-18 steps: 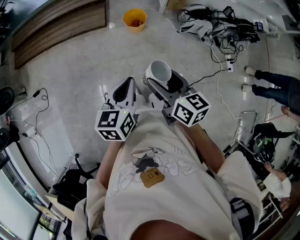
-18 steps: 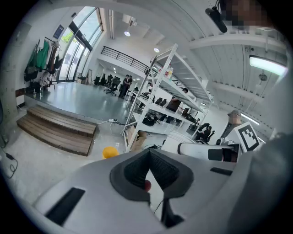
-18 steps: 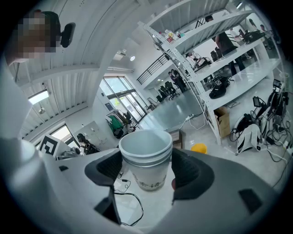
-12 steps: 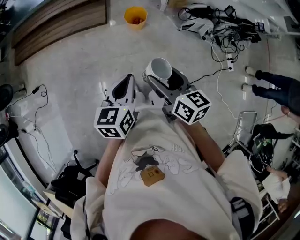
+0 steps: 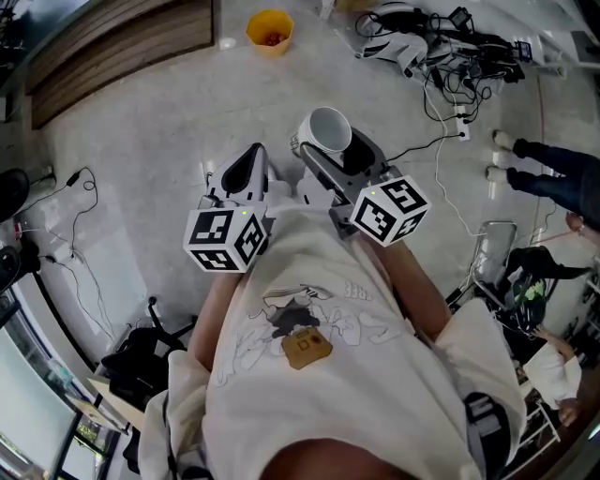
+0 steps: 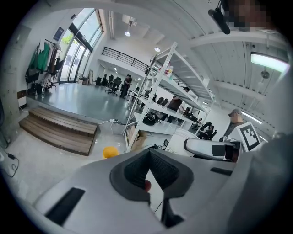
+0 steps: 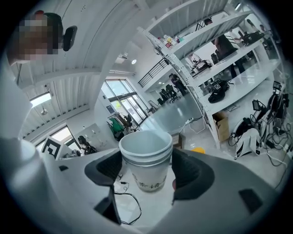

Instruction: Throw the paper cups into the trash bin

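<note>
Right hand-held gripper pinching nested paper cups, above floor. Left hand-held gripper pressed together, empty. Orange bin, likely trash bin, well ahead. Cups not yet thrown; approach and drop left.

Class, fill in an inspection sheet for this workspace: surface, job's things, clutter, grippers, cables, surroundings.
Surface: pale polished floor.
Job's things: stacked paper cups, upright, gripped; yellow bin far ahead on floor.
Clutter: white and black gear heap; dark bag.
Grippers: right hand-held gripper shut on the cups; left hand-held gripper shut, nothing between.
Cables: black tangle by the heap; loose lead at left.
Surroundings: wooden step, white shelving, a person's legs.
</note>
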`<state>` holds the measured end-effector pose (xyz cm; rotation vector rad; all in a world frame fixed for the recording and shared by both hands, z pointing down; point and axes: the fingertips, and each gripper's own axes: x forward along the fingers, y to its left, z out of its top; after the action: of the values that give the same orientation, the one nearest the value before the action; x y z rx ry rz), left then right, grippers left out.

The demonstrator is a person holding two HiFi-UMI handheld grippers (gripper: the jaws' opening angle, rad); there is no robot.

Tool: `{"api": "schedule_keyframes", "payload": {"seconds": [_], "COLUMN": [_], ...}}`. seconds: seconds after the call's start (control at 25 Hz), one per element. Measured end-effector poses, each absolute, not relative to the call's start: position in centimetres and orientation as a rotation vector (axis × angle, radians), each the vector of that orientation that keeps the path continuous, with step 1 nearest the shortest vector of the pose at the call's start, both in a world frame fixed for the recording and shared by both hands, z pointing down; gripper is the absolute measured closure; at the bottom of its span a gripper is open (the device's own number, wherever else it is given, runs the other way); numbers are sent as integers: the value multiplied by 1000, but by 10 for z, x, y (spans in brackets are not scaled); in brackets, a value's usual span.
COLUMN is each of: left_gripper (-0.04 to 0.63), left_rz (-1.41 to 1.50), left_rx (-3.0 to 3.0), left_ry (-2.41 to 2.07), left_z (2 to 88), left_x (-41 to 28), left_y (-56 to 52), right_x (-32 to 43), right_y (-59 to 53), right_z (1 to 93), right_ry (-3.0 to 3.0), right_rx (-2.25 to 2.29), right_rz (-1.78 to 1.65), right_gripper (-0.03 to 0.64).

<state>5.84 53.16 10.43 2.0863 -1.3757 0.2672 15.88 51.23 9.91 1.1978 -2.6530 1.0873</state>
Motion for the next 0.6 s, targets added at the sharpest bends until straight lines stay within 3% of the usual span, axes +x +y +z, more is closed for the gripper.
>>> {"api": "schedule_keyframes", "payload": {"seconds": [0.6], "left_gripper": [589], "left_rz": [304], "left_rx": [2077], "left_ry": [-1441], "left_z": [104], "left_x": [94], "left_y": [494], "right_x": [237], "right_y": [476], "right_z": [115], "right_ry": [-2633], "right_rx": [1236], "right_rz": [995], "right_gripper": [272]}}
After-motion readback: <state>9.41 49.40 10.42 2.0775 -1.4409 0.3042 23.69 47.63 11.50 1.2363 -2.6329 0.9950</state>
